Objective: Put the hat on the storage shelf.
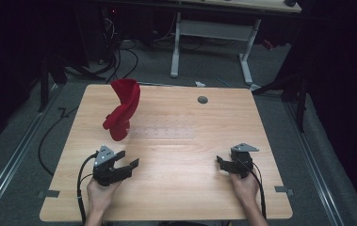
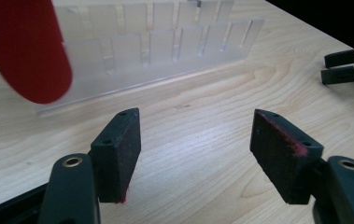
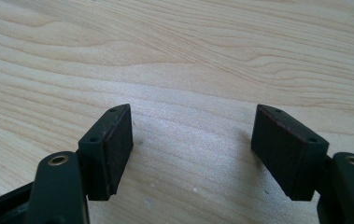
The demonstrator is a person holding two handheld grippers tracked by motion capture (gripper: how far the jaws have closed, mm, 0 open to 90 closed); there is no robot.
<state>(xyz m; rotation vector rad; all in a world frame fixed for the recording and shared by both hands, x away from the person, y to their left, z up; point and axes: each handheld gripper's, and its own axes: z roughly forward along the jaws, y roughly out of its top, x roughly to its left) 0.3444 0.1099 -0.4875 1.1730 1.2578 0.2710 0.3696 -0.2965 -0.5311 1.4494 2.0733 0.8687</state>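
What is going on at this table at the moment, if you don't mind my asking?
A person sits at a wooden table with a two-jaw gripper in each hand. The left gripper and the right gripper are both open and hold nothing, low over the near part of the table. A red cloth stands draped up at the left end of a clear plastic rack, ahead of the left gripper. Neither gripper touches the cloth or the rack.

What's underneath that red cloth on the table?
The red cloth stands on a clear slotted rack on the wooden table. Which slot holds its lower end is covered.
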